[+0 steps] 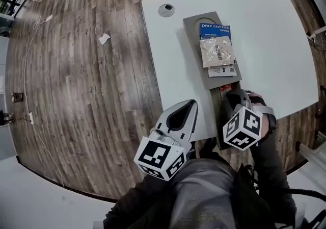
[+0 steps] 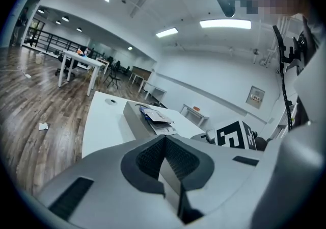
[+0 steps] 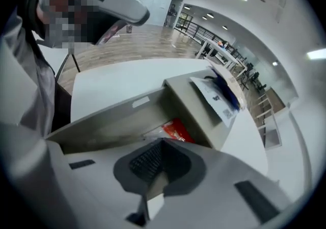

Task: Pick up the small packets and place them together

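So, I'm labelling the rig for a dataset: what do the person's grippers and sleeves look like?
Both the left gripper and right gripper have pale grey plastic shells, with dark ribbed pads inside the fingers. Each carries a white cube printed with black square markers. The sleeves are dark.

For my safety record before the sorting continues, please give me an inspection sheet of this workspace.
Surface: white table, grey tray on it.
Job's things: blue drip coffee packet, silver packet, white packet stacked; red packet apart, lower compartment.
Clutter: paper scrap on floor.
Grippers: left gripper shut, empty; right gripper shut, tips at red packet, hold unclear.
Cables: white cable on floor.
Surroundings: wooden floor.
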`<state>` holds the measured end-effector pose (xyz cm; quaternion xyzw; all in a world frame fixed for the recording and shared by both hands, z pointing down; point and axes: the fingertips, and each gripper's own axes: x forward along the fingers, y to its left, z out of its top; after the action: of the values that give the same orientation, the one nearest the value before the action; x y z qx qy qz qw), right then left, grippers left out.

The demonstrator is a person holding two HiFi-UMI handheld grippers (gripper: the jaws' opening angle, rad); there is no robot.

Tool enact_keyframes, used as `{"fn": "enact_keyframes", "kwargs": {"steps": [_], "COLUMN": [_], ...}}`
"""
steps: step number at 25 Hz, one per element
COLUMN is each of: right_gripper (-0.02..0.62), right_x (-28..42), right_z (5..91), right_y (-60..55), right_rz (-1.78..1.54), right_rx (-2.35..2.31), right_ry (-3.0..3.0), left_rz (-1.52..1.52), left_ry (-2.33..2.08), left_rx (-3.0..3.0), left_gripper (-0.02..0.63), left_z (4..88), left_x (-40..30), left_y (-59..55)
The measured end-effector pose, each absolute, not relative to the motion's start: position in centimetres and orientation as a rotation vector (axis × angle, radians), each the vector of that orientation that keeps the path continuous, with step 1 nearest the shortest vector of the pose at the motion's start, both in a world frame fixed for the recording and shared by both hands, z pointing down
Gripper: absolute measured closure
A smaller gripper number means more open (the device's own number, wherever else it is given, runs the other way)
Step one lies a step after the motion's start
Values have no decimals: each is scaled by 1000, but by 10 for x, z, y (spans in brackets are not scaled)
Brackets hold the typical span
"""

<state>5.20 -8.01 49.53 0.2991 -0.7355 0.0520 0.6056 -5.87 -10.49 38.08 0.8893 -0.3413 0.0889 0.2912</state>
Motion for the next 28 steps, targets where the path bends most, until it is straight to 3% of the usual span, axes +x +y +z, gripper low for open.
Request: {"fn": "enact_keyframes", "kwargs": {"steps": [6,10,20,28], "right_gripper": [591,589,589,589], "right_x": [45,56,32,44], "right_z": [479,479,506,468], "right_y": [-81,-91,-29,-69], "right_rz": [213,96,122,56], "right_rx": [828,895,550,849], "right_ry": [-1806,-1694,-1648,-1702], "left_rz": [236,242,214,223], "left_ry": [-932,-936,-933,-919], "left_rx": [2375,2369,2385,2405], "left_gripper": [603,603,603,603], "left_z": [379,380,373,369], "left_x": [-66,-70,-70,-65], "left_y": [-94,-86,-80,-78]}}
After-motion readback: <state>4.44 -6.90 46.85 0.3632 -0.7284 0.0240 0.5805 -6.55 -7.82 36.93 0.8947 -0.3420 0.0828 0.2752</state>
